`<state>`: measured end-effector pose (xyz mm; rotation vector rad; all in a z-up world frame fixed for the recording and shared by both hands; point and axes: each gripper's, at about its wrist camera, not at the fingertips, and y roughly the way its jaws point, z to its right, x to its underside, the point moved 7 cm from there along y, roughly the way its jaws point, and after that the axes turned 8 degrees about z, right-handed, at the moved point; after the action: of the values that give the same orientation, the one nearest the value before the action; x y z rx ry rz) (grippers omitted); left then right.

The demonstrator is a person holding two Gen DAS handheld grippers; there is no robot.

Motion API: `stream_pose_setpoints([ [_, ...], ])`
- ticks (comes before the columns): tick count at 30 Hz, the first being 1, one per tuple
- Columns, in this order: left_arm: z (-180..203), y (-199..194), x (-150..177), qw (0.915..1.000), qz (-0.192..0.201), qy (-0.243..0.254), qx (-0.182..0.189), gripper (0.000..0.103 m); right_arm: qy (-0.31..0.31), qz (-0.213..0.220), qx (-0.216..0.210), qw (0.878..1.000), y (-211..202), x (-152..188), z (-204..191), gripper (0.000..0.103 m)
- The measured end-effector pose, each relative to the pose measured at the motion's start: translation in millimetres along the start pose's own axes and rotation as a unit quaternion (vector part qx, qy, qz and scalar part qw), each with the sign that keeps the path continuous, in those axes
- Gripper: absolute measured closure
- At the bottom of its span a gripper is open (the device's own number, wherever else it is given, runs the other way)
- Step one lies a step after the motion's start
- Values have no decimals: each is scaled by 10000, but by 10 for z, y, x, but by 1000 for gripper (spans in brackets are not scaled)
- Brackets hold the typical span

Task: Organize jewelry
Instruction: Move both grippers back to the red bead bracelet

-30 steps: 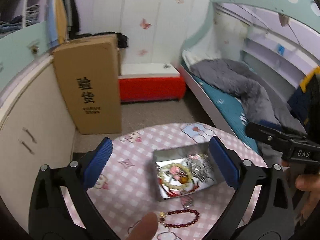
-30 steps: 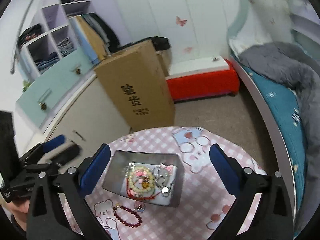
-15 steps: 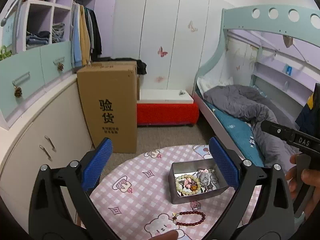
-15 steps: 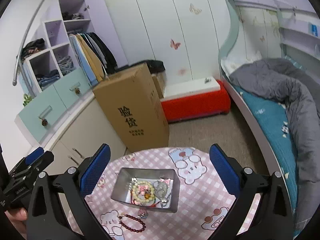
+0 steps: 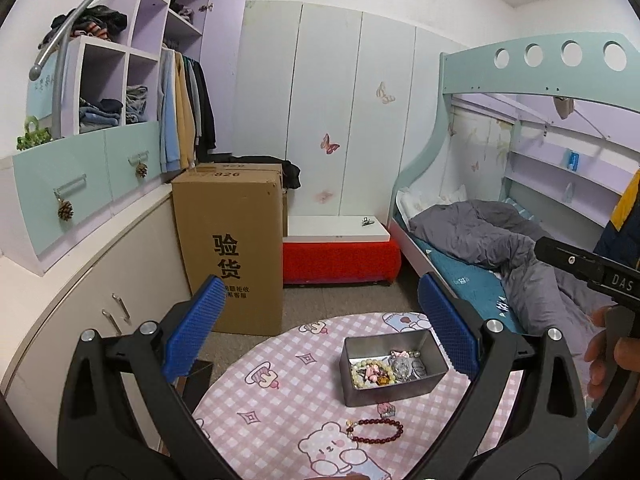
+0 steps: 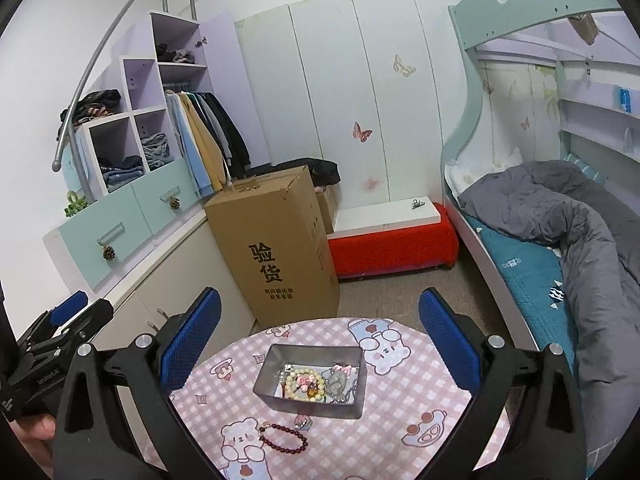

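Both grippers hang high above the round tabletop [image 6: 404,396] with nothing between their jaws. The left gripper [image 5: 320,332] has its jaws wide apart, and the right gripper [image 6: 320,338] also has its jaws wide apart.

The dark red bracelet [image 6: 285,438] lies alone on the checked cloth in the lower centre of the right wrist view, just in front of the metal tin [image 6: 310,380] and not touching it. In the left wrist view the same bracelet [image 5: 376,431] is also in the lower centre. A small charm [image 6: 301,423] lies between the bracelet and the tin wall.

I think the main risk is in the pick: the bracelet is thin, round and lies flat, so the wide pads may slide over the beads or push the loop toward the near edge of the tabletop. A descent too close to the tin may knock it and shift it on the smooth cloth. A grasp on only 1 bead may let the loop swing and fall beside the tin.

The tin is open, without lid. It holds a pale bead bracelet [image 6: 305,385], a pink bow piece [image 6: 343,369] and some silver chains [image 6: 340,386], all mixed in 1 heap. It has no dividers.
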<state>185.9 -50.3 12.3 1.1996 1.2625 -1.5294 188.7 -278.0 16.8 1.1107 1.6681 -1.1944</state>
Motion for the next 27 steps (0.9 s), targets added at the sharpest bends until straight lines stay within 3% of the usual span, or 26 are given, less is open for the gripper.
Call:
stream_pose_setpoints([
  [16, 10, -264, 688, 9990, -440, -16, 10, 8, -367, -22, 497, 9981, -419, 571, -52, 8],
  [27, 107, 21, 1264, 9934, -1137, 136, 40, 8, -379, -514, 703, 9955, -323, 1019, 81, 8],
])
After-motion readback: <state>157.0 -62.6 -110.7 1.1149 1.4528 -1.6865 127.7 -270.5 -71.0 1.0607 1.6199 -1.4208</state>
